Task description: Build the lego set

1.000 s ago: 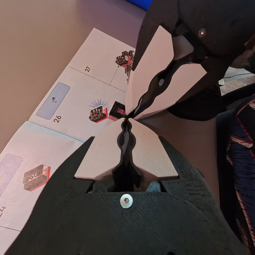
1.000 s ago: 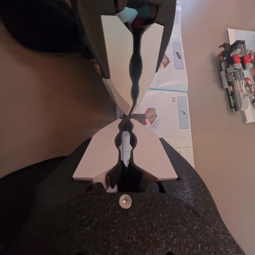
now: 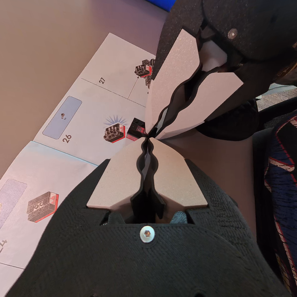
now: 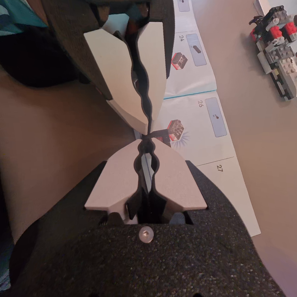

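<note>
You see: tan table (image 3: 48, 48) filling upper left | blue object (image 3: 158, 4) at top edge | grey floor (image 3: 276, 99) at right | light warm, soft

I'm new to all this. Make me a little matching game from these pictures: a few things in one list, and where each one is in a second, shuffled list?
Things:
1. small black and red brick block
2. instruction booklet
3. grey, black and red lego model
4. left hand-held gripper

Places:
A. lying open on the table
B. standing alone at the far right of the right wrist view
C. tip to tip with the right hand-held gripper
D. just beside the meeting tips, over the booklet

Pairs: 1-D, 2-A, 3-B, 4-C
</note>
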